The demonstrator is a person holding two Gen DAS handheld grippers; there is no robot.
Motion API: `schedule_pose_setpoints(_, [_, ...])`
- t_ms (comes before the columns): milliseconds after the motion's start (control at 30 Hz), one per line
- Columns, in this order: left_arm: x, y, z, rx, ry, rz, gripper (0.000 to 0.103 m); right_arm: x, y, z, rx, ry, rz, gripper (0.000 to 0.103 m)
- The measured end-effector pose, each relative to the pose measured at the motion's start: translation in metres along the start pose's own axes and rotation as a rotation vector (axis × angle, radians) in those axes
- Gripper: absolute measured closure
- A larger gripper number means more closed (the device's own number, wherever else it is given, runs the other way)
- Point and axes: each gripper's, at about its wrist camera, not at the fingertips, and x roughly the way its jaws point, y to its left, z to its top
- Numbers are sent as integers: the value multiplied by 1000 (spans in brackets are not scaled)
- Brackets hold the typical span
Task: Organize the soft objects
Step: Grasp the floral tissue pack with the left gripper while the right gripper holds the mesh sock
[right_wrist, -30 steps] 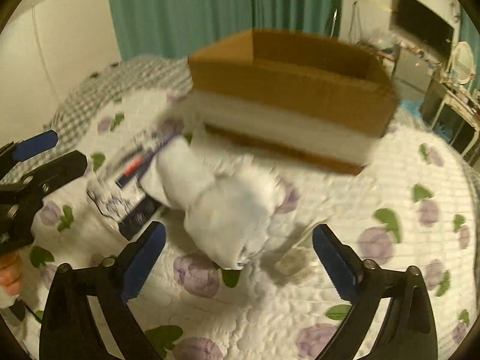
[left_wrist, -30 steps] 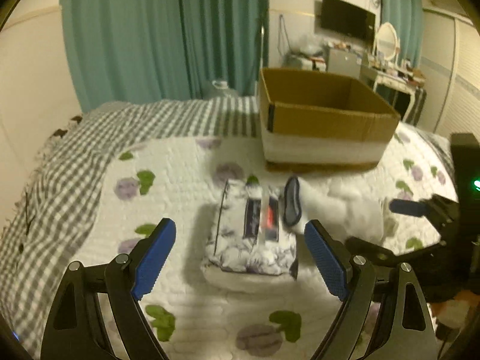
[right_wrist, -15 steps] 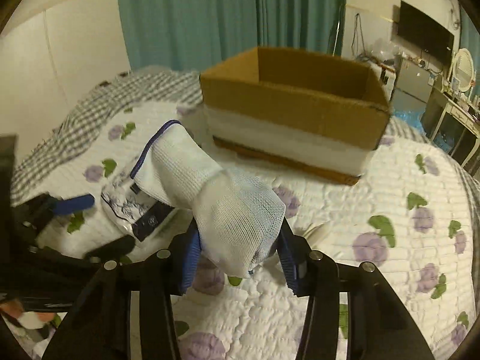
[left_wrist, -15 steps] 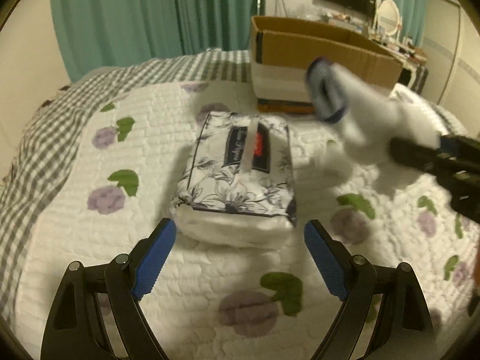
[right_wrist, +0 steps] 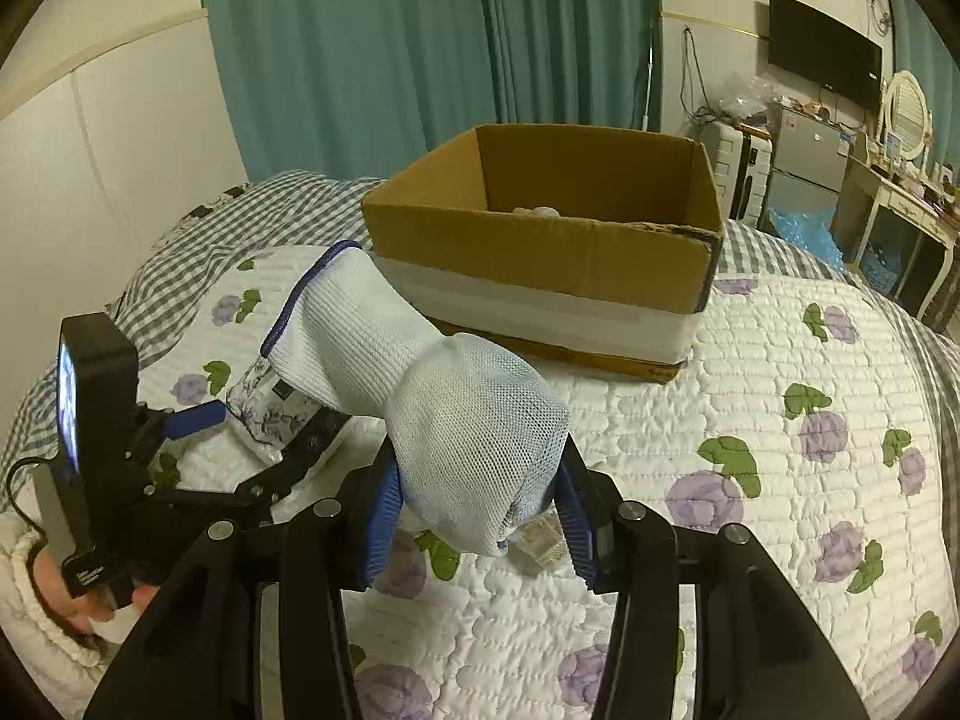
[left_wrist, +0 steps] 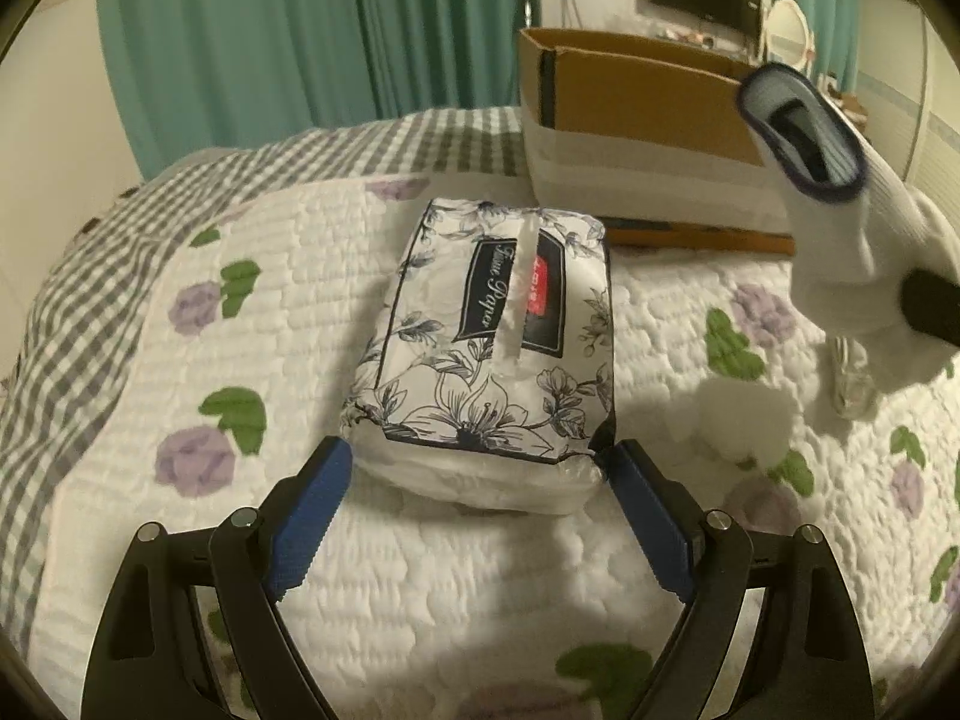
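Far left in the right wrist view: a hand in a fluffy white sleeve, wrapped around the handle of the left gripper, low over the quilt. Fingers spread wide, blue pads flanking the near end of the tissue pack without squeezing it; whether they touch the wrapper cannot be told. Pack flat on the quilt, floral print, a white strip along its top, long axis running away toward the cardboard box.

Further right: right gripper raised above the quilt, tilted up, jaws closed on the bunched mesh end of a white glove. Glove clear of the bed, blue-edged cuff sticking up and to the left, open mouth visible in the left wrist view. Small crumpled wrapper on the quilt under the glove.

Beyond: box open-topped on the bed, white band around its lower half, something pale barely showing inside. Teal curtains behind.
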Motion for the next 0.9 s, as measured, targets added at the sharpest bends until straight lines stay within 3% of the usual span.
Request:
schedule_pose_setpoints(167, [9, 1, 3, -5, -4, -25, 17, 3, 0, -1, 4, 12, -5, 56])
schedule_pose_setpoints(400, [9, 2, 4, -16, -10, -56, 43, 3, 0, -3, -1, 14, -8, 56])
schedule_pose_setpoints(600, [-7, 8, 5, -70, -29, -103, 56, 1, -2, -2, 6, 7, -1, 56])
schedule_pose_setpoints(900, [-82, 14, 14, -85, -205, -124, 59, -19, -10, 8, 31, -52, 13, 56])
